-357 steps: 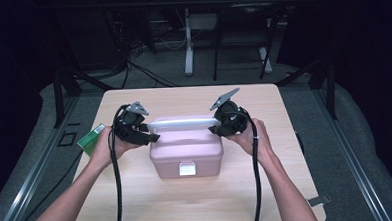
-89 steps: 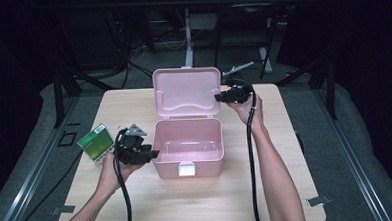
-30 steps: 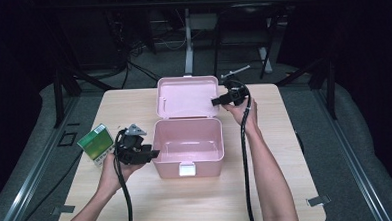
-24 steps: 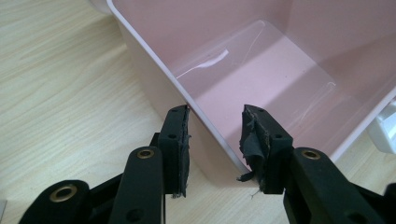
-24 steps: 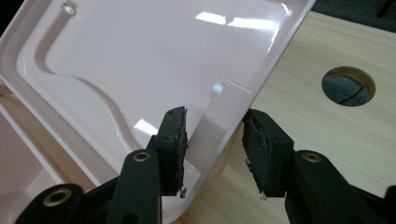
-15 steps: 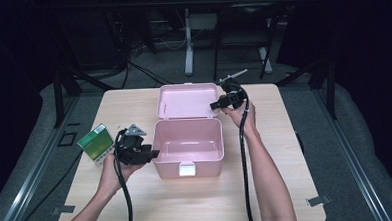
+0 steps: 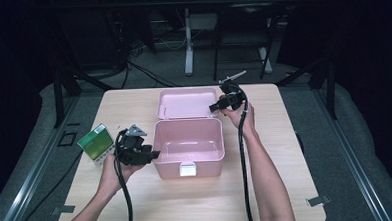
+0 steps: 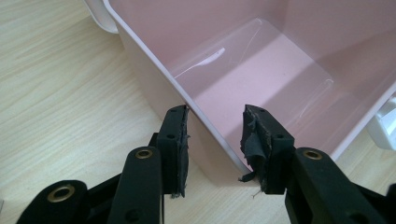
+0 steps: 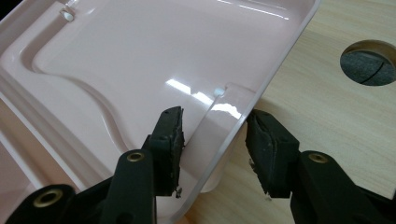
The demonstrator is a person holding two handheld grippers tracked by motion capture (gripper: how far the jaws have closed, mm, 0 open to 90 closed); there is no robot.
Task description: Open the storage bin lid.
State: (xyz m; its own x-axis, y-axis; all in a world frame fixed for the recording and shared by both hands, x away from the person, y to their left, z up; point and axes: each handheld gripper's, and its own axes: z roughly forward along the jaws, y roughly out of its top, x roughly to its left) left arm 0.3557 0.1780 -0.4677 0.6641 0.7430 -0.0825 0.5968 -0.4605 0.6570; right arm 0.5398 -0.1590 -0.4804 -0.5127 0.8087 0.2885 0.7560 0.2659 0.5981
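Right gripper view: right tongs (image 9: 212, 137) loosening astride glossy pink lid (image 9: 154, 60) rim (rounded corners); left tongs (image 8: 215, 140) unclenched.

Pink box lid (image 7: 187, 103) from shut to laid flat open; right gripper (image 7: 218, 106) fingers just opening astride its rim

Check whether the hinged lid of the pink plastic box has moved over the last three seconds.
Yes. The pink plastic lid has swung from upright back toward the wooden table's far edge, lying nearly flat now, with the right claw at its rim.

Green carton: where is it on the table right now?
In the high view, the green carton lies near the table's left edge, just left of the left gripper.
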